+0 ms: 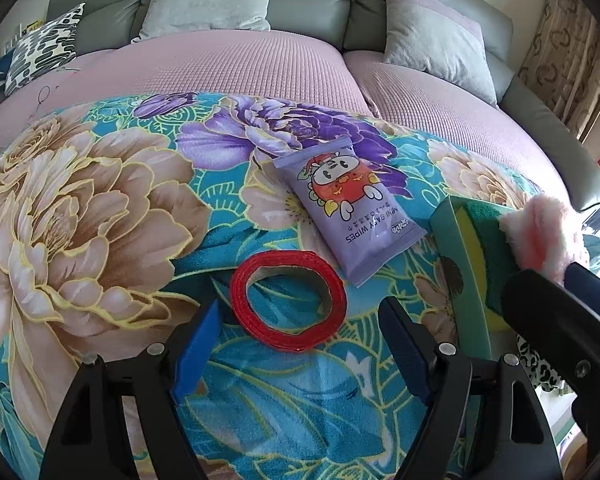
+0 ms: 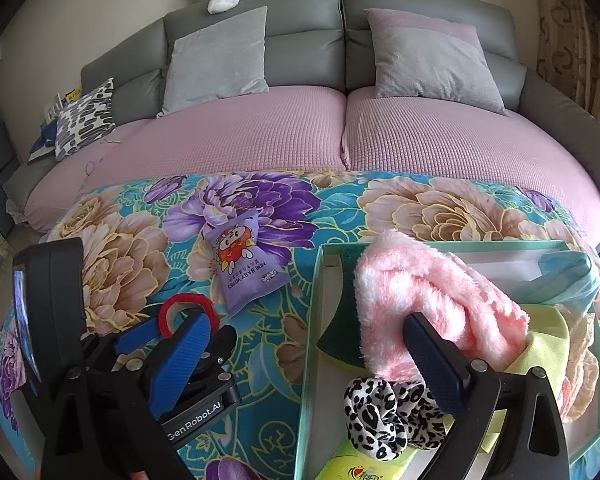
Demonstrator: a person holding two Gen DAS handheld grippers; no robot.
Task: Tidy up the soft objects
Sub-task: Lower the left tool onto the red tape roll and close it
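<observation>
Left hand-held gripper (image 1: pixel 300 344) stood released, jaws wide, just above the floral blanket (image 1: pixel 100 208); the red ribbon roll (image 1: pixel 288 300) lay just ahead between its fingertips, untouched. Purple wipes pack (image 1: pixel 350 204) lay beyond it. Right hand-held gripper (image 2: pixel 312 344), also released, hovered over the pink fluffy cloth (image 2: pixel 420 280) in the green box (image 2: pixel 310 320).

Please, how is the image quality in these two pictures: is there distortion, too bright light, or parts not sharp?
Left wrist view: strong fisheye bending curves the pink quilted sofa seat; daylight at the right edge is blown out; the red woven ring looks sharp. Right wrist view: the same barrel distortion with dark corners; the fluffy pink cloth is bright but keeps detail; even, soft light, no hard shadows.
</observation>
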